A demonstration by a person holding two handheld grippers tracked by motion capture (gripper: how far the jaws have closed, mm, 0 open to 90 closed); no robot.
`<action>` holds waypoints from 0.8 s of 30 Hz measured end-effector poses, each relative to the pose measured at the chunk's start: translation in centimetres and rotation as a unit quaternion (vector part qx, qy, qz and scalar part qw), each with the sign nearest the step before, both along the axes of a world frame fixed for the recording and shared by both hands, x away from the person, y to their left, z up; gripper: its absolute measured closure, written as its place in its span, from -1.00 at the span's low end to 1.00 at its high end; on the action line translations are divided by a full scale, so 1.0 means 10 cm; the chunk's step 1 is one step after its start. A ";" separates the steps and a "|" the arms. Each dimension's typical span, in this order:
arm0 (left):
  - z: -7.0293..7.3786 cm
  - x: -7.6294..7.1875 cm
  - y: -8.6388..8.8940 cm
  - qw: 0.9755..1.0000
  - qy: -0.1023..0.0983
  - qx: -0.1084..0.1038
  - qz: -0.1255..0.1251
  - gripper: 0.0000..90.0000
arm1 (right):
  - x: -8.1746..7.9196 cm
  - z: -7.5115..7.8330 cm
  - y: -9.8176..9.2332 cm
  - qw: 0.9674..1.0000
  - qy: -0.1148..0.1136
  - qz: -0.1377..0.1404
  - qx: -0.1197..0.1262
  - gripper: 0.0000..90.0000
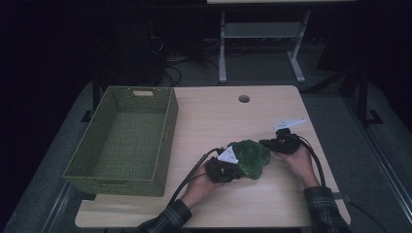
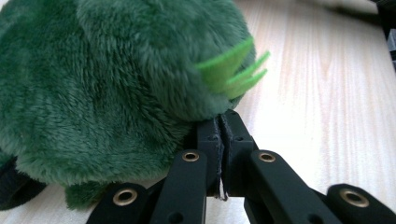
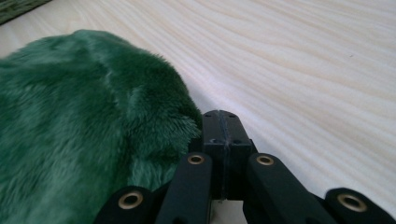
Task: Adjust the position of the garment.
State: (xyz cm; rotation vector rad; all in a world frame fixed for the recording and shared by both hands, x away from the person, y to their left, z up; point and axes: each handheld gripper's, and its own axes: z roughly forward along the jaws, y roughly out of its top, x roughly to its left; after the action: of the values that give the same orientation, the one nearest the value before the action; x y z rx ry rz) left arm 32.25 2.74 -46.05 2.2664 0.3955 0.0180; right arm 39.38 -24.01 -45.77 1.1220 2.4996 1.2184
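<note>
Pinching with jaws shut, left gripper [image 2: 220, 122] presses against the green plush toy [image 2: 107, 84] directly ahead; whether fur is caught, cannot tell. Right gripper [image 3: 226, 119], jaws closed and empty, touches the toy's other side. Toy rests on counter [image 1: 272, 204]; next: lift toward wicker basket [image 1: 165, 141], likely.

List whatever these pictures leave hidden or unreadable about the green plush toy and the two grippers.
- Fluffy green plush toy: in both gripper views the frame edges cut it off, so what it depicts stays unclear.
- Left gripper: jaws are together at the fur; whether any plush is pinched, the pile hides.
- Right gripper: likewise, fur covers the tips' left side.
- Woven green rectangular basket: in the high view its near wall hides part of the floor.
</note>
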 end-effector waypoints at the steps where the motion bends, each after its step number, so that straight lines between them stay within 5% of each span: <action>1: 0.00 0.01 0.01 1.000 -0.001 0.004 -0.001 0.94 | -0.02 0.00 -0.01 1.000 0.004 0.000 0.000 1.00; 12: -0.05 0.09 0.13 1.000 0.003 0.008 0.013 0.94 | -0.20 -0.04 -0.02 0.999 0.022 0.025 0.007 1.00; 24: -0.05 0.19 0.32 1.000 0.006 0.015 0.019 0.94 | -0.48 -0.03 0.08 0.998 0.017 0.058 0.013 1.00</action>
State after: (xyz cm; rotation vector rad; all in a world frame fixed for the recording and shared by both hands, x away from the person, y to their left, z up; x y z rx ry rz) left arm 34.19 5.92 -46.59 2.2886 0.4480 0.0294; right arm 34.56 -23.24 -46.05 1.0247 2.6134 1.2744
